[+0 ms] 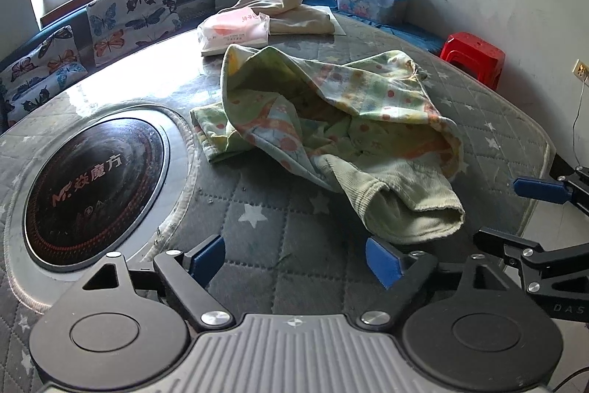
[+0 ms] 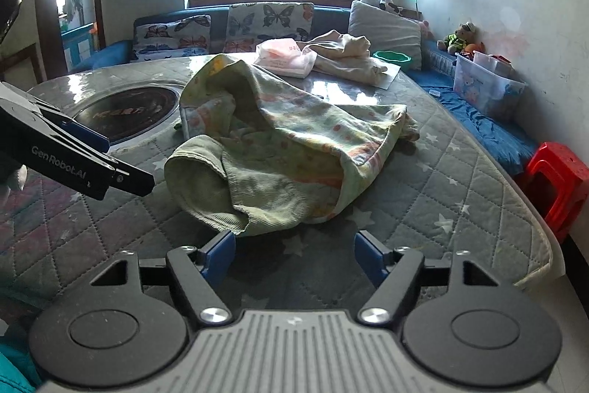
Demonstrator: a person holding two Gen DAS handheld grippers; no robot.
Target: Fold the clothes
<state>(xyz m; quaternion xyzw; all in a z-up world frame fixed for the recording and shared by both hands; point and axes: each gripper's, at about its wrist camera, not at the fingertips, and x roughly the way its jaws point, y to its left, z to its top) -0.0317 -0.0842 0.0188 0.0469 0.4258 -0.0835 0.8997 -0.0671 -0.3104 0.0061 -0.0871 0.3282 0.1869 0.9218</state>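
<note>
Left wrist view: the left tongs (image 1: 294, 260) stand released at the bottom of the frame, nothing between the blue pads. The crumpled green patterned garment (image 1: 331, 127) lies mid-frame on the quilted desk (image 1: 257, 267), its ribbed hem just beyond the right pad.

Right wrist view: the right tongs (image 2: 294, 256) are likewise spread and empty. The garment's hem sits just above them, mid-frame; the left tongs enter at the left edge.
</note>
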